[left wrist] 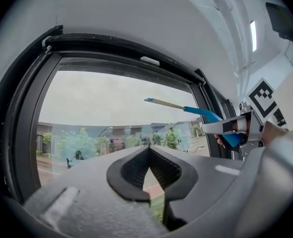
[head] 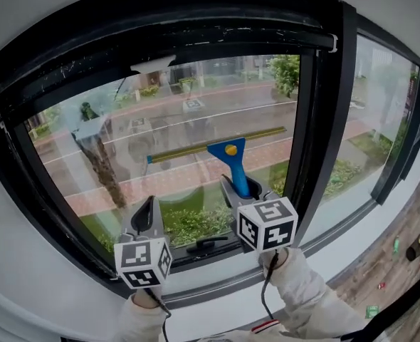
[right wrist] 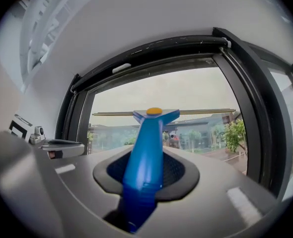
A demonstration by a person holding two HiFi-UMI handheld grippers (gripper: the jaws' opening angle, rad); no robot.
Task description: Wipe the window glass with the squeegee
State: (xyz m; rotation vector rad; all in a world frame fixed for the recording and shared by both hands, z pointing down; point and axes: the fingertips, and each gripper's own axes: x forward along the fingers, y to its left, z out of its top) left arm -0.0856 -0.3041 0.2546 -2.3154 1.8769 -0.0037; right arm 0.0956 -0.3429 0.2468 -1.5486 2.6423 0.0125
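- squeegee (head: pixel 228 155): blue handle, yellow knob at the head, and a long thin blade. the blade runs across the middle of the pane, tilted slightly up to the right. whether its edge touches the glass cannot be told.
- right gripper (right wrist: pixel 146 170): jaws clamped on the lower part of the blue handle, which stands up between them. the blade shows crosswise above. the gripper sits low at the right of the pane.
- left gripper (left wrist: pixel 149 172): jaws drawn together with only a slit between them, nothing held. it is raised near the bottom left of the pane, beside the right gripper and apart from it, clear of the squeegee.
- window glass (head: pixel 181 120): one large pane in a black frame (head: pixel 324 120). a grey streaky smear (head: pixel 103 162) lies at its left. road, lawn and trees show outside.
- window handle (head: pixel 208 245): black, lying on the lower frame between the two grippers.
- sleeves (head: pixel 302 291): light-coloured, behind both grippers.
- wood floor (head: pixel 395 262): lower right.
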